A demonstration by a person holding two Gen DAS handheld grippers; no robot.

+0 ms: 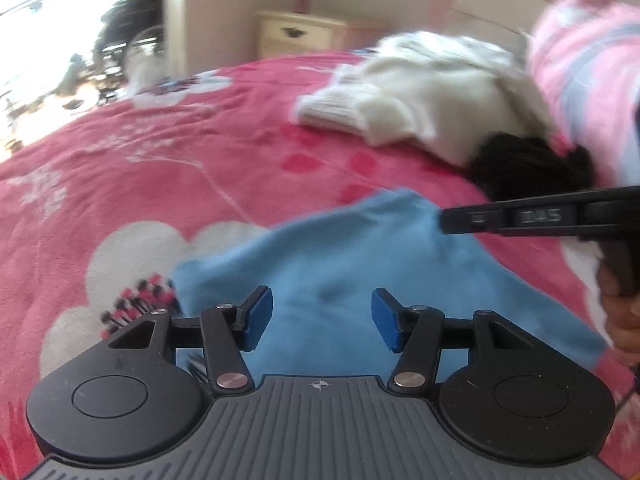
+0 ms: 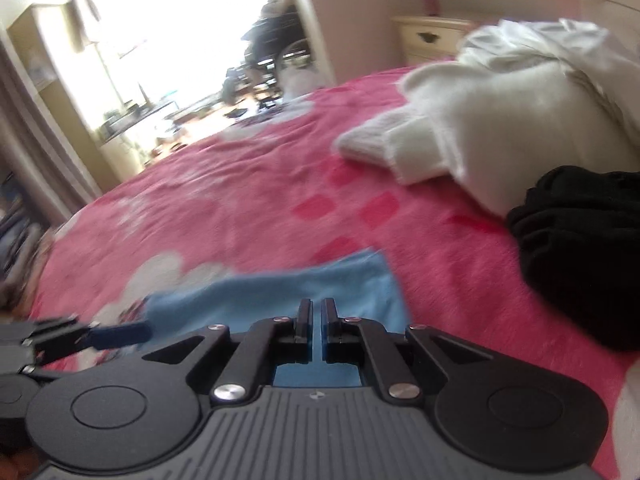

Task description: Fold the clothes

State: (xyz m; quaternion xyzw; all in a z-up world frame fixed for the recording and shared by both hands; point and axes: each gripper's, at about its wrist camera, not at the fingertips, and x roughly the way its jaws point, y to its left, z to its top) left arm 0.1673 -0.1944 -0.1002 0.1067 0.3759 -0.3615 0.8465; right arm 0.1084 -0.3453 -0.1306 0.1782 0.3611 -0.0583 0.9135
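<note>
the step in hand looks like the start of a fold on the blue garment, which lies spread on the pink bed, near the white sweater and the black garment further back. the left gripper hovers low over the blue cloth with its fingers wide apart, holding nothing. the right gripper has its fingers nearly together with a thin gap; from the left view its tip sits at the cloth's far edge, and it seems to pinch that edge, though motion blur makes this uncertain. next, the left fingers would need to drop onto a near edge and close, so both hands can lift and carry the cloth over itself.
</note>
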